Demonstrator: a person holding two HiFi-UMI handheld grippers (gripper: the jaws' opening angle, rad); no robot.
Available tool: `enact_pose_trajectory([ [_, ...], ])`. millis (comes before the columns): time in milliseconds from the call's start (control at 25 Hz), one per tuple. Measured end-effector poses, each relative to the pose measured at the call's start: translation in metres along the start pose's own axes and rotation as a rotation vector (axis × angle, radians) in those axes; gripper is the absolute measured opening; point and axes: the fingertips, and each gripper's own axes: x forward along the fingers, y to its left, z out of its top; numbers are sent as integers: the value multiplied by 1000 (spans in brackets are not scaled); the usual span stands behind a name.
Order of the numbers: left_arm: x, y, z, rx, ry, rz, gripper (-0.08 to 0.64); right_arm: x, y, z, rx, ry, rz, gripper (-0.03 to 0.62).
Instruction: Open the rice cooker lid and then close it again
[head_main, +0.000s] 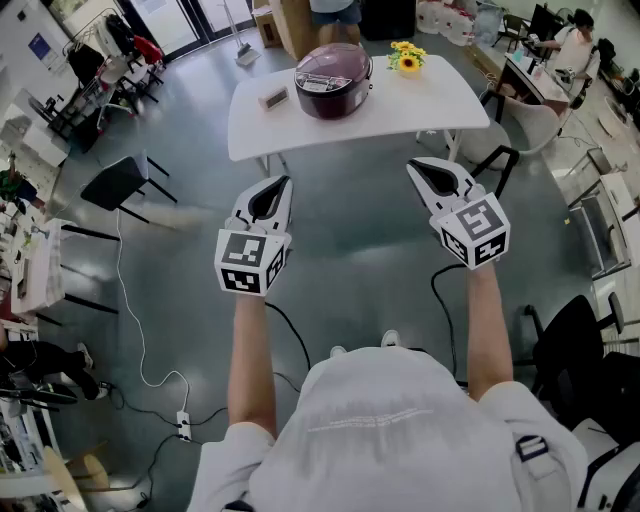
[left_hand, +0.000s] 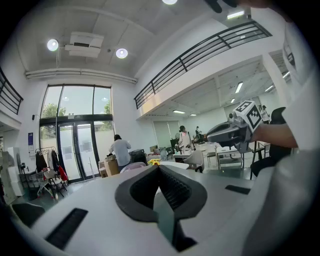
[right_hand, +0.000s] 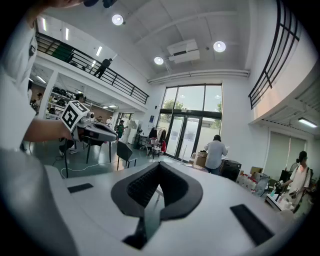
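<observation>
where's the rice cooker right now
In the head view, the rice cooker sits on the white table at top centre, lid down, between a small white box to its left and yellow flowers to its right.

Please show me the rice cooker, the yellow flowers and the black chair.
rice cooker (head_main: 333, 78): head view, lid centre.
yellow flowers (head_main: 408, 62): head view, largest bloom.
black chair (head_main: 116, 181): head view, seat.

High white hall (right_hand: 235, 120), glass doors (right_hand: 192, 132), grey floor (head_main: 350, 270), white table (head_main: 440, 95).
</observation>
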Motion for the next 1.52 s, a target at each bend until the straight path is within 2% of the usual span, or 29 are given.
enact_pose_trajectory([
  [160, 3, -3, 0, 1, 5, -9, 11, -2, -3, -2, -13, 15, -8, 25],
  [360, 6, -7, -3, -1, 20, -24, 11, -5, 1, 5, -106, -6, -10, 25],
  [560, 10, -11, -1, -5, 13, -12, 11, -8, -1, 7, -21, -67, 27, 23],
  [840, 18, -21, 2, -5, 11, -4, 14, -4, -12, -7, -108, -1, 32, 25],
  [920, 22, -27, 3, -7, 14, -2, 43, -6, -18, -11, -90, -2, 47, 26],
  [960, 25, -30, 2, -7, 17, 0, 98, -7, -21, -12, -78, -5, 56, 28],
  [1000, 27, -33, 2, -6, 21, 3, 120, -7, -23, -14, -67, -5, 66, 31],
  [1080, 32, -39, 1, -6, 24, 10, 125, -8, -27, -20, -59, 3, 95, 156],
  [1120, 34, -43, 1, -8, 26, 14, 142, -9, -28, -23, -60, 7, 109, 181],
  [1240, 41, -54, 0, -10, 33, 30, 183, -14, -36, -30, -45, 0, 136, 218],
  [1520, 55, -71, 0, -22, 57, 78, 184, -24, -60, -51, -22, -9, 187, 227],
])
